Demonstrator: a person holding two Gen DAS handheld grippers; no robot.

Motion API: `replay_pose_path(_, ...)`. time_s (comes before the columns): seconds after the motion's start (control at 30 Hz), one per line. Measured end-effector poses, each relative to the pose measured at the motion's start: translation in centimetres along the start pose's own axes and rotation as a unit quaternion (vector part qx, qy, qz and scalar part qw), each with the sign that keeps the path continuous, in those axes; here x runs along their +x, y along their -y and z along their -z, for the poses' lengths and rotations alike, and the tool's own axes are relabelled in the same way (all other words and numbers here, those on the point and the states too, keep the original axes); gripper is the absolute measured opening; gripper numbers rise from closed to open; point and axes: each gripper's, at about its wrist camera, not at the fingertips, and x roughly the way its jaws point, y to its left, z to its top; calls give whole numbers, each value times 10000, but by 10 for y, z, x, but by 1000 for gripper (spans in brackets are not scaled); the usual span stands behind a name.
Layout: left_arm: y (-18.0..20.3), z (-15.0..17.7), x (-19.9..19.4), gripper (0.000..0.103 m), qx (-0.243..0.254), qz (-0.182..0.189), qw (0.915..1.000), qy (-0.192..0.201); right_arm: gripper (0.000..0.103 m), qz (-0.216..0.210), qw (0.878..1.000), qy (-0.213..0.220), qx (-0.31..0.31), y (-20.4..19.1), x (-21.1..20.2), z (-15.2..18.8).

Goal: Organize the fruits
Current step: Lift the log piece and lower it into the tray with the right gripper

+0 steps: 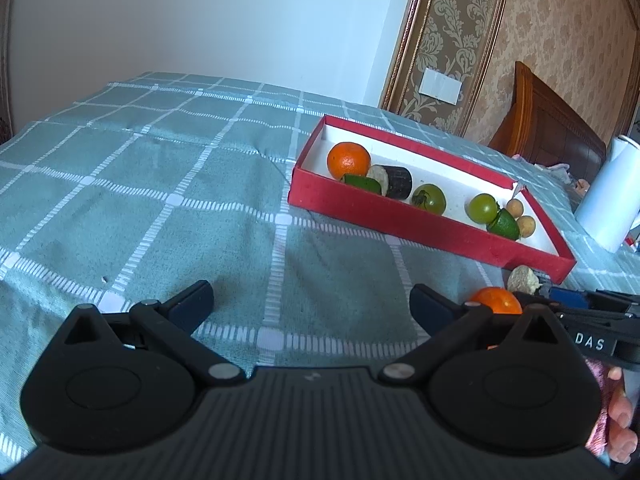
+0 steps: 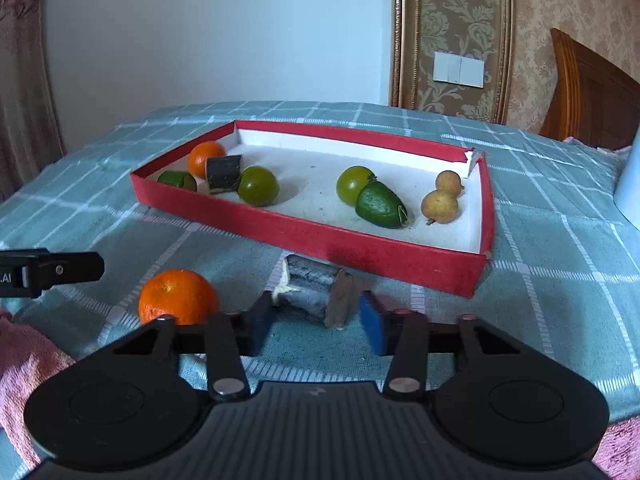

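Note:
A red box [image 2: 360, 246] [image 1: 400, 224] with a white floor holds an orange [image 2: 206, 158], a dark cut piece [image 2: 223, 173], green fruits [image 2: 258, 185] and two small tan fruits [image 2: 440, 206]. On the cloth in front of it lie a loose orange [image 2: 178, 296] [image 1: 496, 300] and a dark sugarcane piece [image 2: 316, 290] [image 1: 522, 278]. My right gripper [image 2: 318, 328] is open, its pads either side of the near end of the sugarcane piece. My left gripper [image 1: 312, 306] is open and empty over bare cloth, left of the loose orange.
The table has a teal checked cloth [image 1: 180, 200]. A white jug [image 1: 612, 196] stands to the right of the box. A pink cloth [image 2: 24, 364] lies at the near left. A wooden headboard [image 2: 592, 92] and a wall stand behind.

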Motion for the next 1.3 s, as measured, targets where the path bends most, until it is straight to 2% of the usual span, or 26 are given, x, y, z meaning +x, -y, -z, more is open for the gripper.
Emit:
replay_pose_path(0.07,-1,0,0,103,-29,23,10000,11,42,16,9999,-6,-132,-2,0,0)
replay_pose_path(0.27,-3,0,-2,103,-106,83,9999,41,43,-36,9998,17,212,7,1,-2)
replay_pose_path(0.33,-4,0,-2,103,-128,99,9999,49,36,-111,9993,30,344,11,-1,-2)
replay_pose_path(0.73,-6,0,-3,103,-197,152,9997,74,35,-337,9965,10,765,30,-13,-2)
replay_pose_path(0.93,-6,0,-3,103,-211,159,9996,79,34,-409,9956,-1,847,37,-18,-4)
replay_pose_path(1.1,-6,0,-3,103,-214,162,9996,80,33,-383,9963,219,735,37,-29,-13)
replay_pose_path(1.13,-6,0,-3,103,-216,163,9996,81,32,-383,9963,252,724,37,-30,-16)
replay_pose_path(1.17,-6,0,-3,103,-215,162,9996,81,22,-373,9963,292,714,38,-31,-19)
replay_pose_path(1.3,-6,0,-3,103,-215,162,9996,80,21,-266,9971,416,571,38,-28,-34)
